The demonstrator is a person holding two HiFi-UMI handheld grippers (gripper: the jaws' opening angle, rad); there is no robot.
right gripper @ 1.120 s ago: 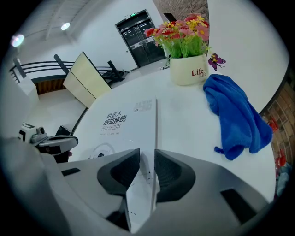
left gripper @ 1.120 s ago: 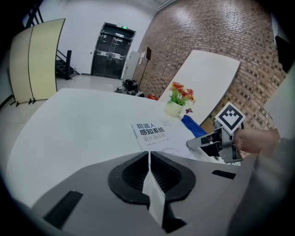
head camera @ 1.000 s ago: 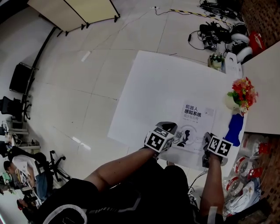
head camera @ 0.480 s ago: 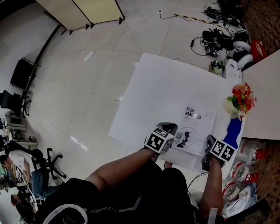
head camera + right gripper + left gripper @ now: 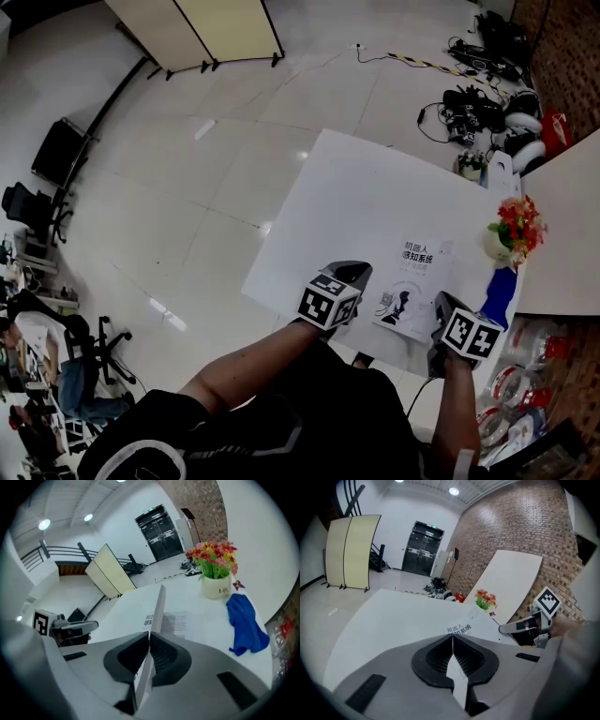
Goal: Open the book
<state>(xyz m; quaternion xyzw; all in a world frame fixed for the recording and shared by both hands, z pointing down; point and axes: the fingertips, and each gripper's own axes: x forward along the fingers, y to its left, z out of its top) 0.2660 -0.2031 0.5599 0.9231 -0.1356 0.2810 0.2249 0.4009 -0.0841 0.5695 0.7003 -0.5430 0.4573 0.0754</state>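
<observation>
1. The left gripper (image 5: 452, 638) is held at the near left corner of the book (image 5: 413, 281), its jaws pressed together on a thin white edge of it.
2. The right gripper (image 5: 149, 635) is held at the book's near right side. Its jaws have just been closing and are clamped on the cover, which is seen edge-on and lifted.
3. The book is carried by the white bench (image 5: 356, 192), title upward.
4. A blue cloth (image 5: 244, 620) is seen right of the book, and a flower pot (image 5: 216, 586) just beyond it.
</observation>
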